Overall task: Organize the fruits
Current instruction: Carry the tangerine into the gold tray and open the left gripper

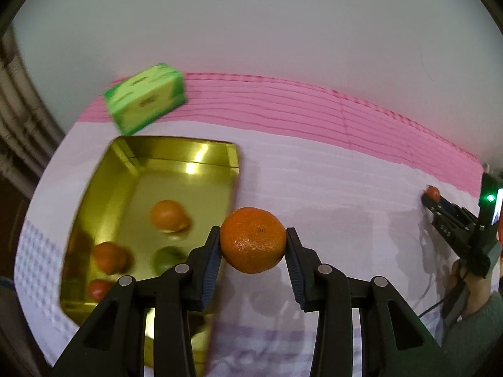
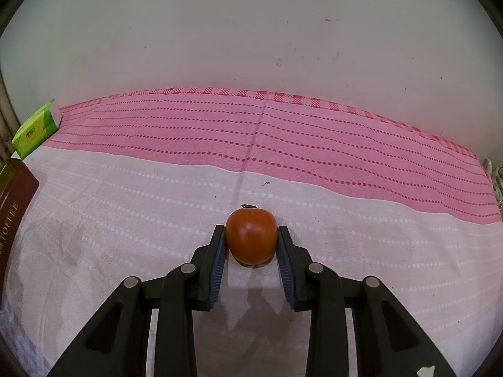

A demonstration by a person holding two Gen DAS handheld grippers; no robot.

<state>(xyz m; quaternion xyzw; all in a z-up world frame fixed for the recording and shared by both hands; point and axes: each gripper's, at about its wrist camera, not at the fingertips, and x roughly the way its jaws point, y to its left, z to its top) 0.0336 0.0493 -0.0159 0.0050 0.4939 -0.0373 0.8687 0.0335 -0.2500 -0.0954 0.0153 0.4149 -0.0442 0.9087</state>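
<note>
My left gripper (image 1: 253,245) is shut on an orange mandarin (image 1: 253,240), held in the air just right of a gold tin tray (image 1: 176,157). Inside the tray lie two more mandarins (image 1: 168,216) (image 1: 108,256), a green fruit (image 1: 166,259) and a small red fruit (image 1: 98,289), all blurred. My right gripper (image 2: 251,240) is shut on a red tomato (image 2: 251,239) that rests on the cloth. From the left wrist view the right gripper (image 1: 432,195) shows at the far right with the tomato (image 1: 433,192) at its tip.
A green tissue box (image 1: 146,98) (image 2: 36,128) stands at the back left by the wall. A pink and white cloth (image 2: 283,144) covers the table. A dark red tin lid marked TOFFEE (image 2: 14,201) leans at the left edge. A hand and sleeve (image 1: 478,295) hold the right gripper.
</note>
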